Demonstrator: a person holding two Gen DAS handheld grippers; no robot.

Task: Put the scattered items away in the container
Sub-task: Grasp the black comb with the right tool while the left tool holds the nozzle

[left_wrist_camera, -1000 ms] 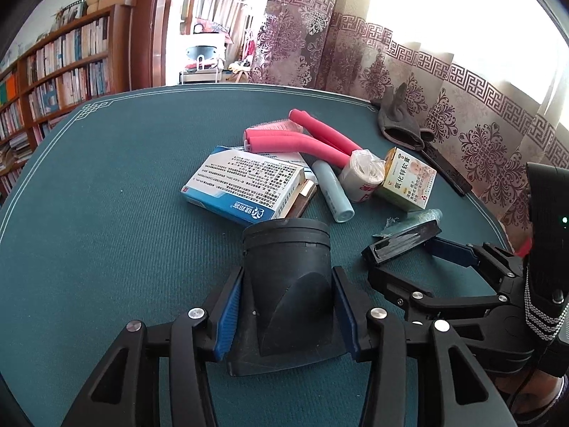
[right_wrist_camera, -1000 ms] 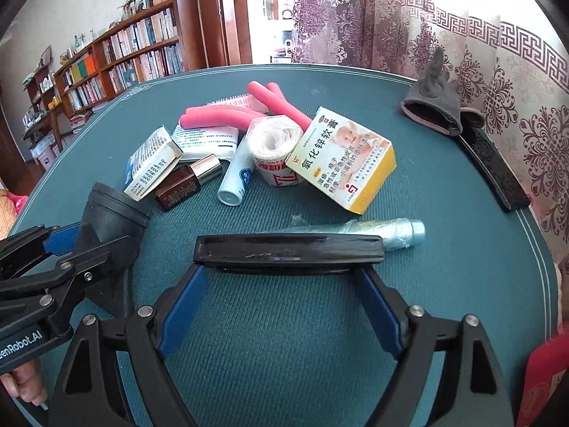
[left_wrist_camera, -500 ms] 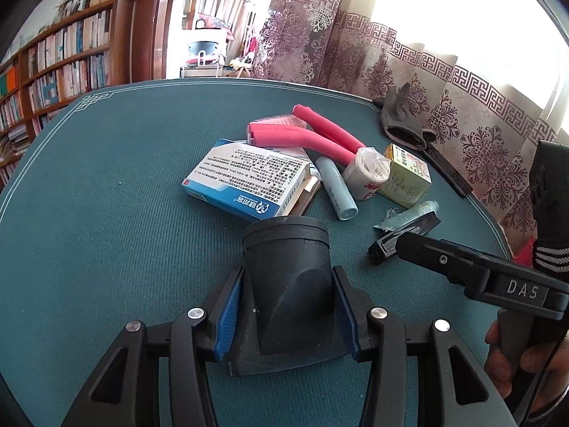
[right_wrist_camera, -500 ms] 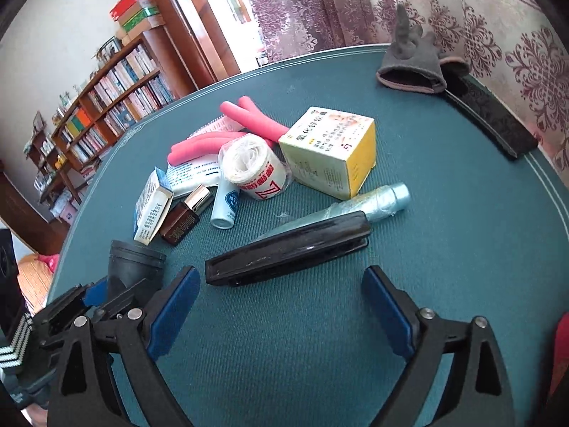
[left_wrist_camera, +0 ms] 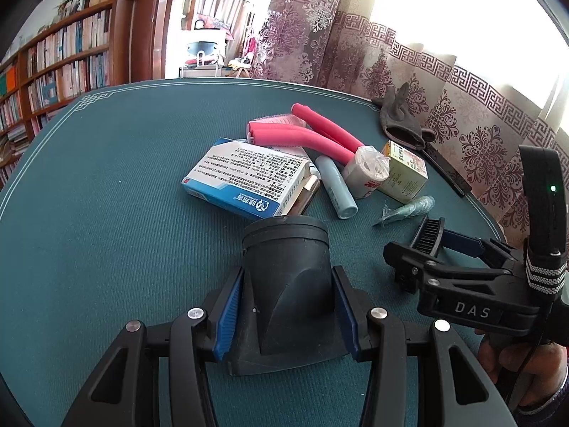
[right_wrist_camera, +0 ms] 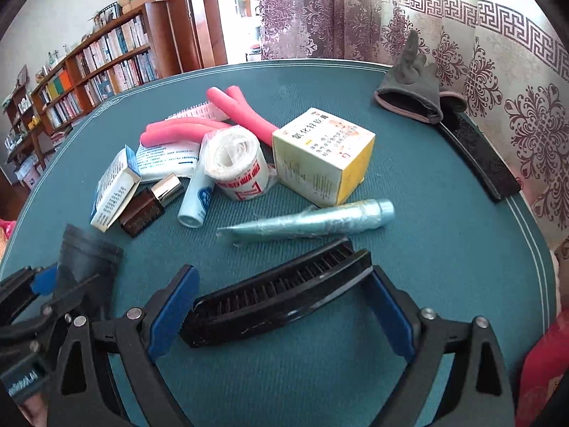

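My left gripper point(left_wrist_camera: 286, 315) is shut on a black nozzle point(left_wrist_camera: 288, 284) that rests on the green table. My right gripper point(right_wrist_camera: 281, 302) is shut on the ends of a black brush point(right_wrist_camera: 281, 290), bristles facing up and away; it shows at the right of the left wrist view point(left_wrist_camera: 430, 235). Beyond lie a pale blue wrapped tube point(right_wrist_camera: 320, 219), a yellow-and-white box point(right_wrist_camera: 320, 153), a gauze roll point(right_wrist_camera: 236, 162), a small white tube point(right_wrist_camera: 197, 199), a brown bottle point(right_wrist_camera: 147, 206), a blue-and-white box point(left_wrist_camera: 245, 181) and pink foam rollers point(left_wrist_camera: 313, 135). No container is in view.
A grey glove point(right_wrist_camera: 412, 92) and a long black strip point(right_wrist_camera: 476, 156) lie at the table's far right edge point(right_wrist_camera: 533, 235). Patterned curtains hang behind the table. Bookshelves point(right_wrist_camera: 99, 67) stand at the left. The left gripper and nozzle show at the lower left of the right wrist view point(right_wrist_camera: 71, 267).
The right gripper let go of the black brush, swung away, then came back and closed on its ends; the brush is now turned bristles up. The left gripper kept still on the nozzle.
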